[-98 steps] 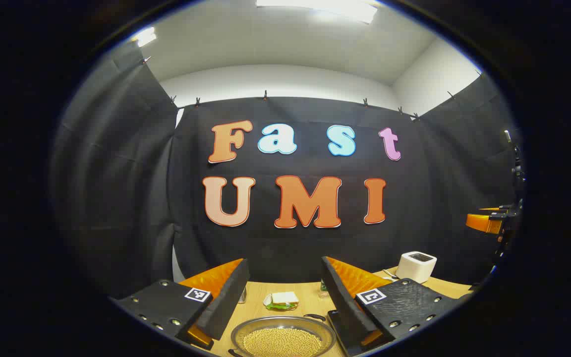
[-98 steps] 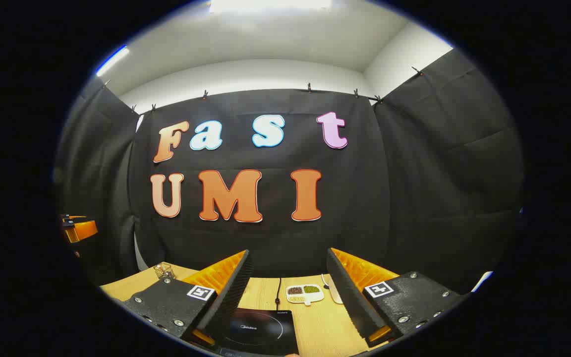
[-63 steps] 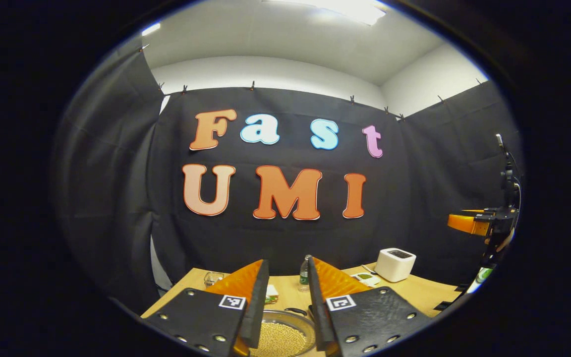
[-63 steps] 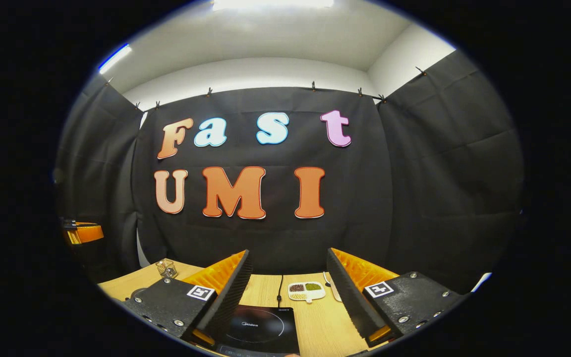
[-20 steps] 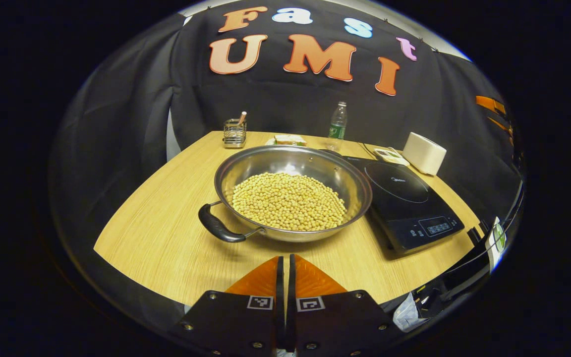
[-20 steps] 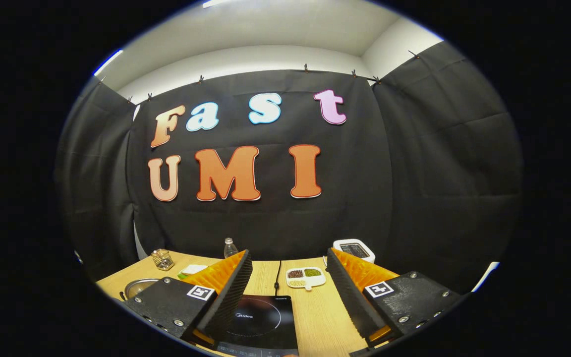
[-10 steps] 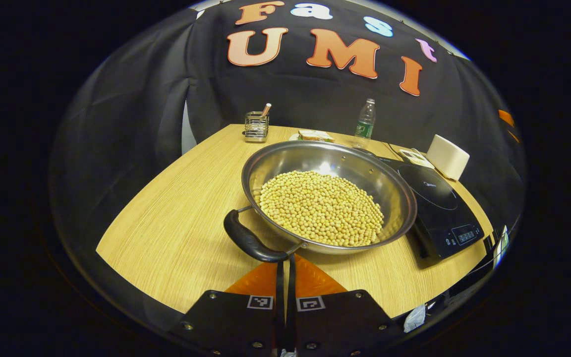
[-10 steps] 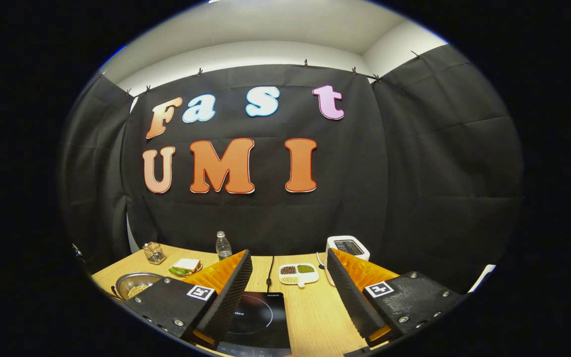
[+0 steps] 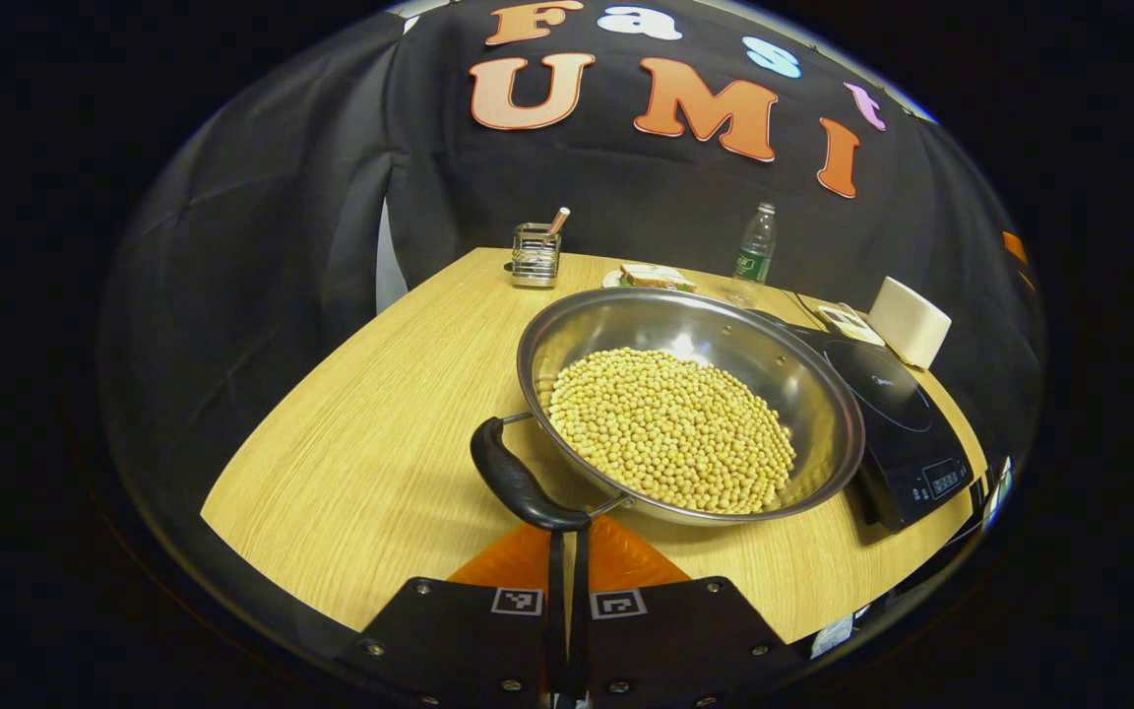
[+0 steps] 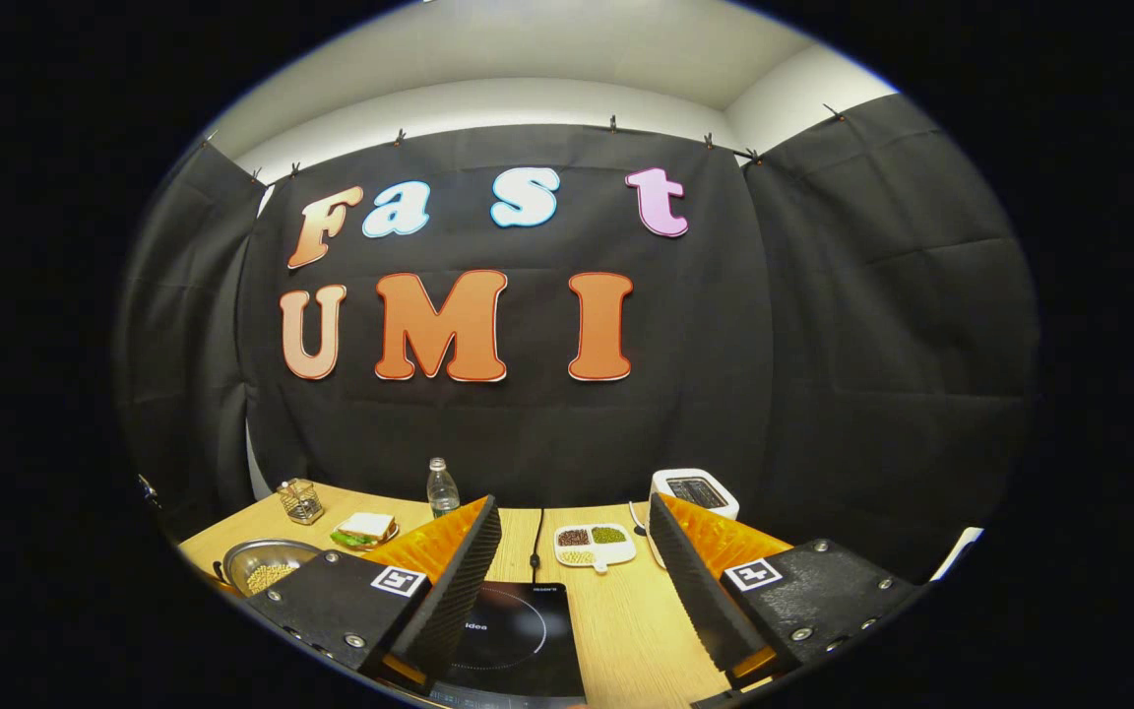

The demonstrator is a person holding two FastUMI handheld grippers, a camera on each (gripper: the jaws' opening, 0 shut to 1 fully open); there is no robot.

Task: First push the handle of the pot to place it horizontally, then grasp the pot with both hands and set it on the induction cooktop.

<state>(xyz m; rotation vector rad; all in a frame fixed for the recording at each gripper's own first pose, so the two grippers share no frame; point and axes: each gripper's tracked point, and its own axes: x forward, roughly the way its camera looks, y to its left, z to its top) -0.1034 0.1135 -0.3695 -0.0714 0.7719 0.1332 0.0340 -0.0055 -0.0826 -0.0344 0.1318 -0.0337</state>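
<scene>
A steel pot (image 9: 690, 414) full of yellow beans sits on the wooden table (image 9: 380, 433). Its black near handle (image 9: 520, 481) points toward the front left. My left gripper (image 9: 567, 532) is shut with nothing in it, its tips right behind that handle and touching or nearly touching it. The black induction cooktop (image 9: 897, 418) lies just right of the pot. In the right gripper view my right gripper (image 10: 572, 537) stands open above the cooktop (image 10: 518, 630), and the pot (image 10: 262, 563) shows small at the far left.
Along the table's back edge stand a wire utensil holder (image 9: 535, 254), a sandwich (image 9: 656, 277), a water bottle (image 9: 754, 254), a white toaster (image 9: 910, 320) and a small divided dish of beans (image 10: 595, 545). The cooktop's cord (image 10: 535, 537) runs to the back.
My left gripper shut, tilted down over the table and closed in on the pot's near handle. The right gripper drifted slightly, staying open above the cooktop.
</scene>
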